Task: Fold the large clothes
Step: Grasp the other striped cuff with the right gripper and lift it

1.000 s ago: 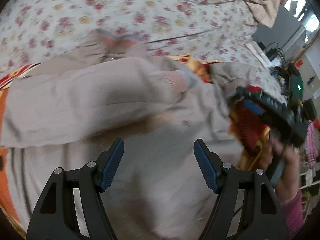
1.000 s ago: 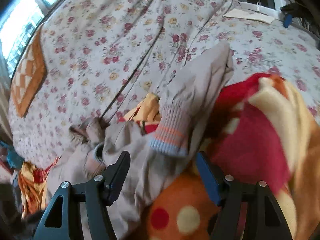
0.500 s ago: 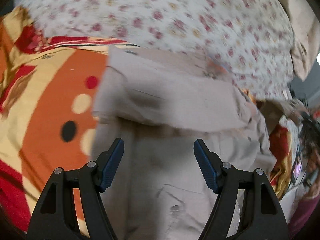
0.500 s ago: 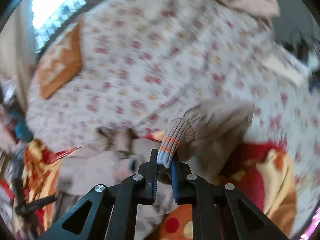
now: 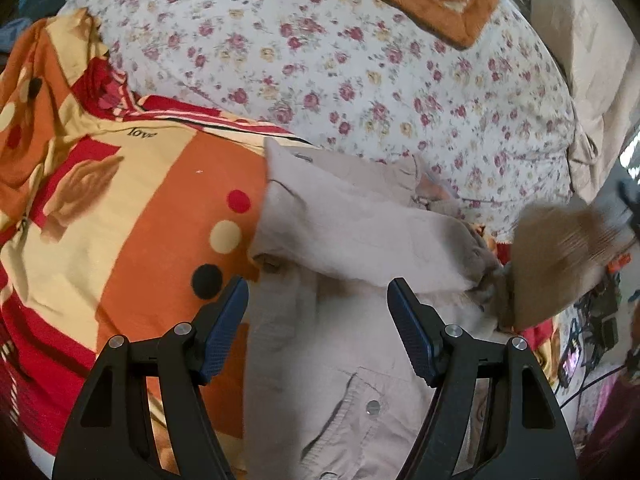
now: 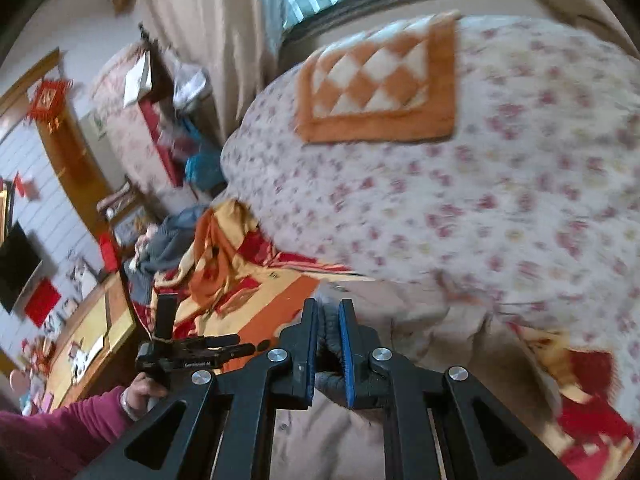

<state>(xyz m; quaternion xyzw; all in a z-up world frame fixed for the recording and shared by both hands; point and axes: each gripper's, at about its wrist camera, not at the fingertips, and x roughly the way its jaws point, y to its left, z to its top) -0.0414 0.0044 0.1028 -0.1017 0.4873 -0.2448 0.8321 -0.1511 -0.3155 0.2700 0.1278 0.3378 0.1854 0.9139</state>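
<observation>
A beige jacket (image 5: 352, 344) lies on the bed, one sleeve folded across its body (image 5: 360, 236). My left gripper (image 5: 318, 316) is open and empty, just above the jacket's front near a snap button (image 5: 373, 405). My right gripper (image 6: 329, 334) is shut on the jacket's other sleeve cuff (image 6: 330, 380) and holds it lifted; that sleeve shows as a blurred beige shape (image 5: 560, 264) at the right of the left wrist view. The jacket body (image 6: 420, 320) lies below the right gripper.
An orange, red and yellow patterned blanket (image 5: 120, 208) lies under and left of the jacket. A floral quilt (image 5: 360, 68) covers the bed behind, with an orange checked cushion (image 6: 380, 84) on it. The left gripper's handle and hand (image 6: 180, 356) show at lower left.
My right gripper closed on the sleeve cuff and has lifted and swung it leftward over the jacket. My left gripper stayed open and shifted left along the jacket.
</observation>
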